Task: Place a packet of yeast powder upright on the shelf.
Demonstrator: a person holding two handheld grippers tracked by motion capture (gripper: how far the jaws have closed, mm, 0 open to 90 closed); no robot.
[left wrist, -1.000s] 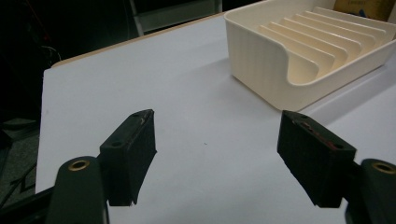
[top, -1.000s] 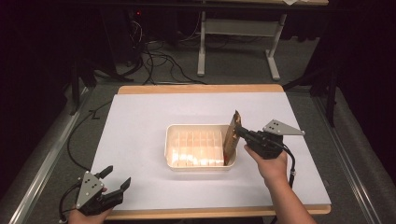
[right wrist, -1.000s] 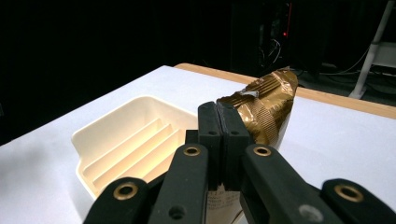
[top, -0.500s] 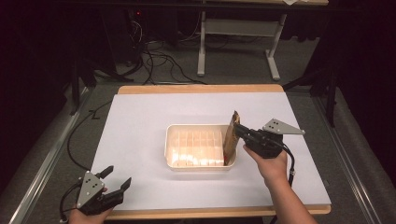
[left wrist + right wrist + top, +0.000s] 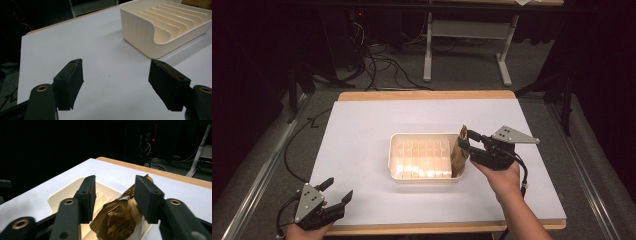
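White table [image 5: 362, 150], wide and bare. Cream slotted tray [image 5: 422, 155] at its middle. Brown crinkled snack packet [image 5: 459, 150] standing upright at the tray's right end, glossy foil with a ridged sealed top. Probably light, soft, slippery, crushable; best taken by the crimped top seam. Right gripper [image 5: 115, 192] around that top, jaws spread, not pinching. Left gripper [image 5: 115, 85] near the table's front-left corner, jaws spread, holding nothing.

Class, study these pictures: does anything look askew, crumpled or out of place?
Yes. A crumpled brown foil packet stands on end, tilted, at the right end of the cream ribbed plastic tray, between the right gripper's open jaws. Nothing has spilled.
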